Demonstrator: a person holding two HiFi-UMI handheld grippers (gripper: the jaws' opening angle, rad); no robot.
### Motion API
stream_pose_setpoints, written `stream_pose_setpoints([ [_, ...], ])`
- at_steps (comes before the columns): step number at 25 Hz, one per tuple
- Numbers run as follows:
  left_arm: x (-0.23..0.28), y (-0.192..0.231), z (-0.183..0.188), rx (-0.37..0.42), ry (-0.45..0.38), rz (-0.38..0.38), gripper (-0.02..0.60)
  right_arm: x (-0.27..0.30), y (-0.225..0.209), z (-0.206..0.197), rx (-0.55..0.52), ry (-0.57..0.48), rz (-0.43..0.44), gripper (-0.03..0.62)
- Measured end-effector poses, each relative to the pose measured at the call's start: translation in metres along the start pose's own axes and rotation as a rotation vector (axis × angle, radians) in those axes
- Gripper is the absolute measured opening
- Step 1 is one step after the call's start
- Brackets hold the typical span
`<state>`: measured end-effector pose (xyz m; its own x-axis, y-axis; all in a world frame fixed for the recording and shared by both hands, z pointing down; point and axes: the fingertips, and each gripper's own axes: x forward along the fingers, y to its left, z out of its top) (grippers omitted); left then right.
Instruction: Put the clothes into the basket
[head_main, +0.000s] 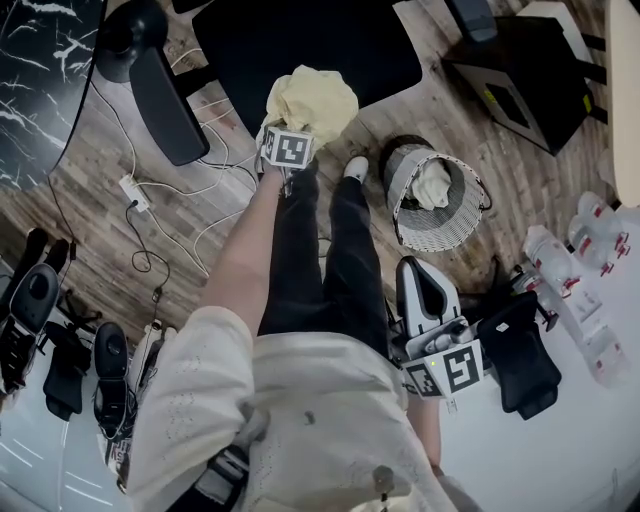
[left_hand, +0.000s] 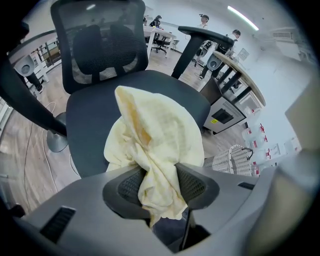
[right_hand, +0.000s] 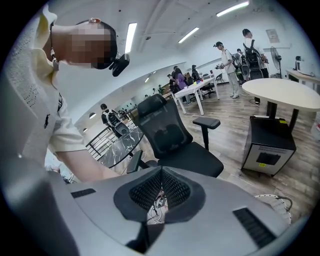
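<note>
A pale yellow cloth lies bunched on the seat of a black office chair. My left gripper reaches down over the seat's near edge and is shut on a fold of this yellow cloth, both pads pressing on the fabric. Its marker cube sits just below the cloth in the head view. The white woven basket stands on the floor to the right of the chair with a light garment inside it. My right gripper hangs near my right hip, shut, with nothing between its pads.
The chair's backrest rises behind the seat. A dark cabinet stands at the upper right, beyond the basket. White cables trail over the wooden floor on the left. Several bottles lie at the right. People stand far back.
</note>
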<state>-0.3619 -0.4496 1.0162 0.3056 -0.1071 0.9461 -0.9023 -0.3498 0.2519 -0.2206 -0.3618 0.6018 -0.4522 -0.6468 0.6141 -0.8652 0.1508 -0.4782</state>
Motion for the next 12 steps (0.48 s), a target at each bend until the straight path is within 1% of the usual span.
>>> stream_pose_setpoints([
  [2,0.0,-0.003,0.0,0.003,0.006,-0.005,0.158,-0.001,-0.001,0.0,-0.003,0.0,0.001,0.009],
  [3,-0.001,-0.003,-0.001,-0.001,0.009,-0.006,0.14,-0.002,-0.002,0.0,-0.004,0.001,0.001,0.009],
  [7,-0.005,-0.006,-0.001,-0.005,0.003,0.0,0.101,-0.008,-0.004,0.002,-0.005,-0.007,-0.008,0.009],
  [12,-0.015,-0.014,0.0,-0.001,-0.012,0.004,0.075,-0.016,-0.006,0.011,-0.019,-0.032,-0.007,0.009],
])
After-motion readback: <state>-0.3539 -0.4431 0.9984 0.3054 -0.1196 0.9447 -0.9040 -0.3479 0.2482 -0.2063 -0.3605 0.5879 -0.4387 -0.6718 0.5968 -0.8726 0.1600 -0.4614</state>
